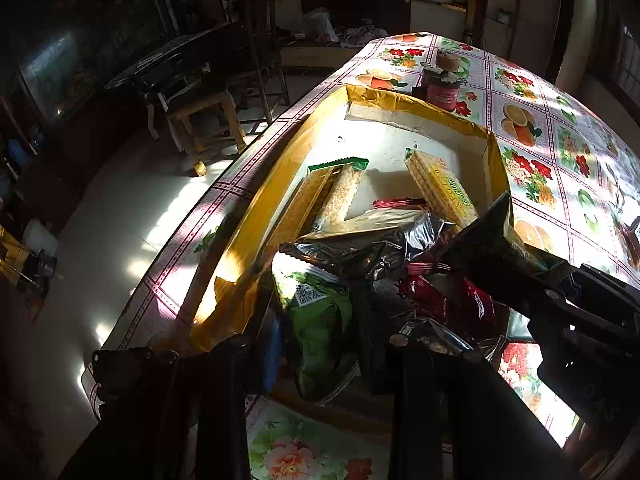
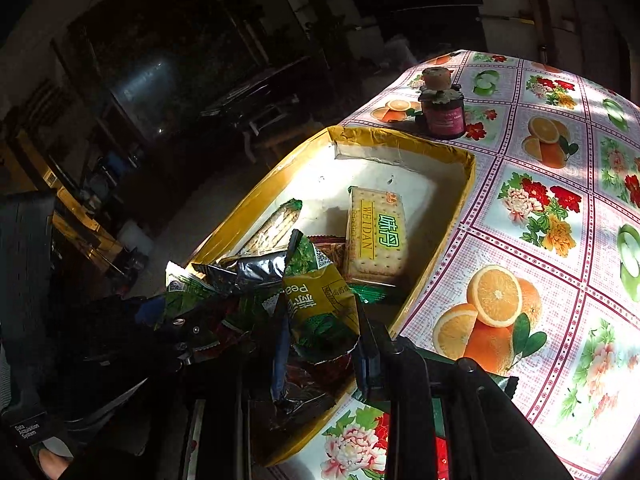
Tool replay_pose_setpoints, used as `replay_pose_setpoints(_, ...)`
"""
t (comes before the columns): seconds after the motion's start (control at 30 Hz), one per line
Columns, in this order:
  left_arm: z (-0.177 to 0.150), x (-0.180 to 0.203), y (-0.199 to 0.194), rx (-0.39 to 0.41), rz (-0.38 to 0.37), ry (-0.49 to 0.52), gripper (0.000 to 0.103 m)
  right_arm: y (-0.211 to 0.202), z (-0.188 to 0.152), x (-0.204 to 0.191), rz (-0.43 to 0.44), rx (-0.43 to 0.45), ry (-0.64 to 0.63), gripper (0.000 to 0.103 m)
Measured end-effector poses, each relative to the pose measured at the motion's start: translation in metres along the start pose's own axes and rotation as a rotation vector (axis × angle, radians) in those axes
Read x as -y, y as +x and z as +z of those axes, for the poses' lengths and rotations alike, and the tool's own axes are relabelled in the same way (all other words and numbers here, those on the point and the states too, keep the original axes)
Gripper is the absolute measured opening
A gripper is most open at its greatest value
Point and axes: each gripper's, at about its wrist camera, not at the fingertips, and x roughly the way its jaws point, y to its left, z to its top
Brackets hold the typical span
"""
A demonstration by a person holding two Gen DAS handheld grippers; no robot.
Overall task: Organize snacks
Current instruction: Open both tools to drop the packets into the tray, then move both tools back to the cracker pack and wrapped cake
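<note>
Snacks piled at the near end of the yellow-rimmed box

Snacks fill the near half of your cardboard box [image 1: 404,98], which lies on the flowered tablecloth [image 1: 560,152]; its white floor is bare at the far end.

Your left wrist view alone shows the long sesame bar with a green end [image 1: 340,196] by the left wall, red sachets [image 1: 428,296] near the right gripper, and sunlit floor [image 1: 132,216] left of the table. Only your right wrist view lets you read the cracker pack [image 2: 376,232]: "WEIDAN" on a yellow band, beside green Chinese characters. It lies flat in mid-box.

Your left gripper [image 1: 316,336] is nearly closed, pinching a green packet [image 1: 320,320] with a QR code. Your right gripper [image 2: 320,344] is just as narrow, gripping a green-and-yellow bag [image 2: 320,304] printed "Pea", upside down. Both bags hang over the near pile, with crumpled silver foil [image 2: 256,268] between them.

A dark jar with a pink label [image 2: 444,116], writing too small to read, stands past the far rim. A sleeve tag reads "Data Acquisition System" [image 2: 28,430].
</note>
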Motion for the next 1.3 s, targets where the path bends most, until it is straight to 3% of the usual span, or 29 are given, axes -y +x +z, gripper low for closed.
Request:
replay_pose_setpoints(0.63,0.005,-0.005,0.008,-0.002,0.007,-0.015,0.032,0.029,0.004,-0.005,-0.036,-0.040,-0.045,0.033)
replay_pose_setpoints(0.7,0.005,-0.006,0.005,0.008,0.005,-0.016,0.036,0.028,0.004,-0.003,-0.045,-0.038,-0.044,0.038)
replay_pose_setpoints(0.8,0.006,-0.005,-0.003,0.030,0.015,-0.011,0.050,0.021,0.005,-0.002,-0.055,-0.020,-0.045,0.050)
replay_pose_setpoints(0.9,0.006,-0.006,-0.010,0.046,0.009,-0.014,0.057,0.012,0.006,0.000,-0.059,0.001,-0.040,0.052)
replay_pose_setpoints(1.3,0.002,0.011,-0.027,0.067,-0.012,0.012,0.058,-0.039,-0.012,0.041,-0.116,0.071,0.062,0.056)
